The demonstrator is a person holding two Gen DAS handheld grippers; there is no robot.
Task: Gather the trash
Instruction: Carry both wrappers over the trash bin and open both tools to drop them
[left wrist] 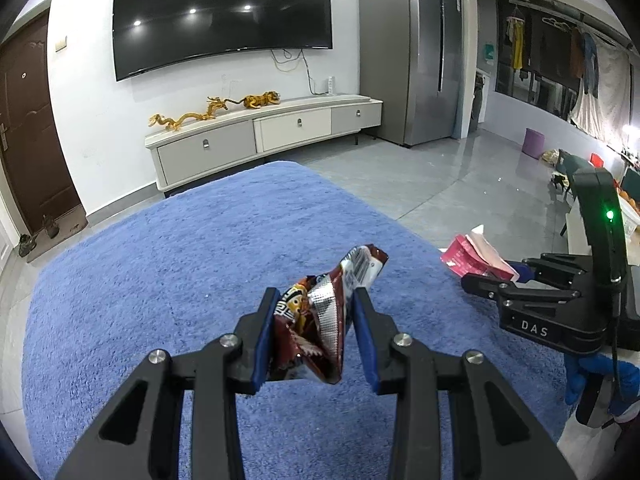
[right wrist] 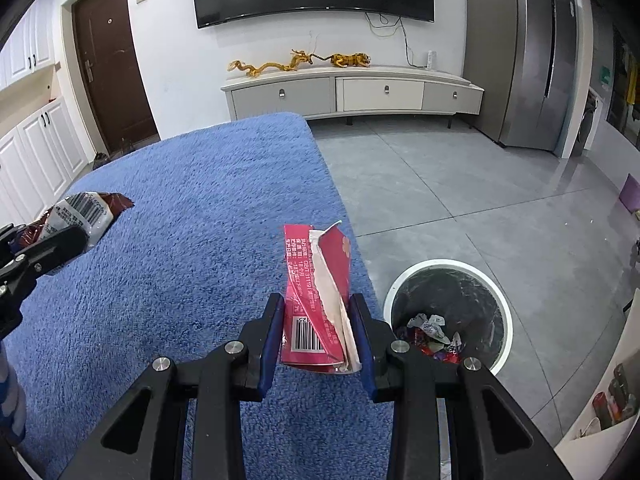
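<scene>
The left gripper (left wrist: 316,300) is clamped on one crumpled brown snack wrapper (left wrist: 328,308) above the blue rug (left wrist: 160,260), well inside its edges. The right gripper (right wrist: 316,312) pinches one torn red packet (right wrist: 316,300) over the rug's right edge. One white-rimmed trash bin (right wrist: 502,300) stands on open grey floor (right wrist: 460,184) just beside that edge, several wrappers inside.

The left gripper (left wrist: 316,312) pinches a crumpled dark red snack wrapper (left wrist: 326,320) between its blue pads, above the blue carpet (left wrist: 180,260); at the right edge, the right gripper (left wrist: 480,276) clamps a pink carton (left wrist: 470,258); far behind stand a white TV cabinet (left wrist: 260,132) bearing golden figurines (left wrist: 212,114), a wall television (left wrist: 222,12) and a grey fridge (left wrist: 408,52).
</scene>
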